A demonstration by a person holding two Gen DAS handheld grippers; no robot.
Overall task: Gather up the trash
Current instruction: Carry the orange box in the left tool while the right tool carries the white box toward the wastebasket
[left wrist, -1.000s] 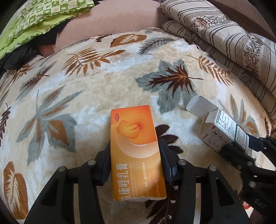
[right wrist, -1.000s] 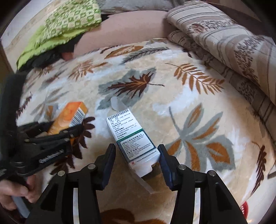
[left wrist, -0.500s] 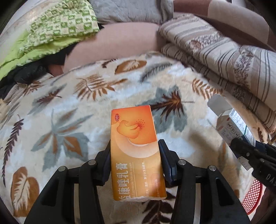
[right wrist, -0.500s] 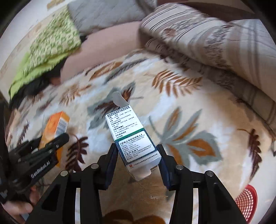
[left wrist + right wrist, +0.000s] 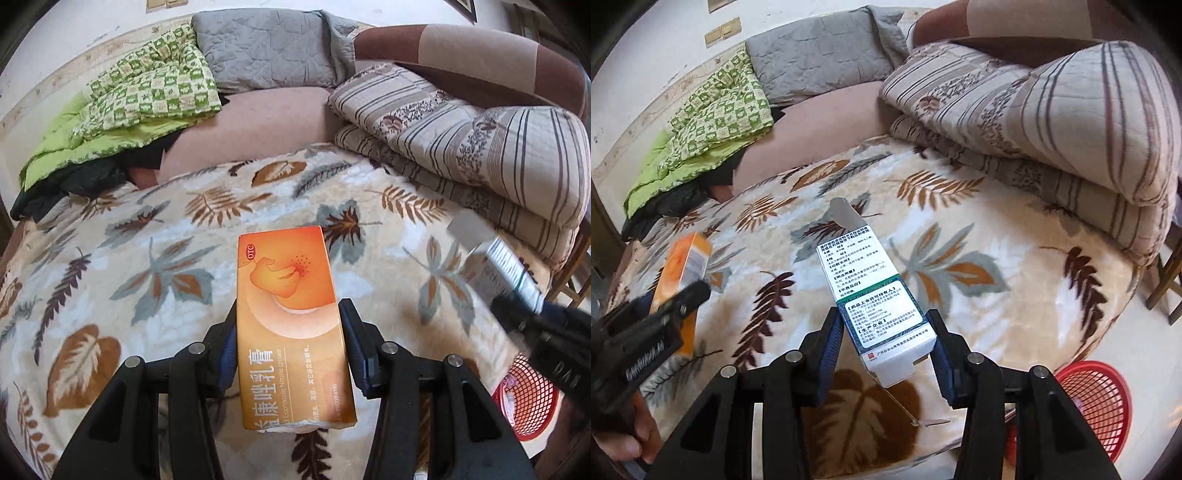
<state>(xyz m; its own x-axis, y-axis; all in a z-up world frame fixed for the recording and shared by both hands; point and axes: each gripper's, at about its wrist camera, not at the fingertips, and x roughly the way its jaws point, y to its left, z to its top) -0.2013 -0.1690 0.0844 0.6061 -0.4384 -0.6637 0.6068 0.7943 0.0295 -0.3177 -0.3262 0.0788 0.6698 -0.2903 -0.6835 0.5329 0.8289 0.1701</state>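
Two cardboard cartons hang above the fleecy leaf-print blanket (image 5: 155, 258): left gripper (image 5: 288, 350) clamps the glossy orange box (image 5: 291, 325), right gripper (image 5: 884, 345) the white box (image 5: 875, 295), flap open. One red mesh basket (image 5: 1097, 398), seemingly plastic, sits beside the blanket's edge.

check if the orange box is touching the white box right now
Apart. The right wrist view shows the orange box in the left claw, with leaf-patterned blanket visible between it and the white box in the right claw.
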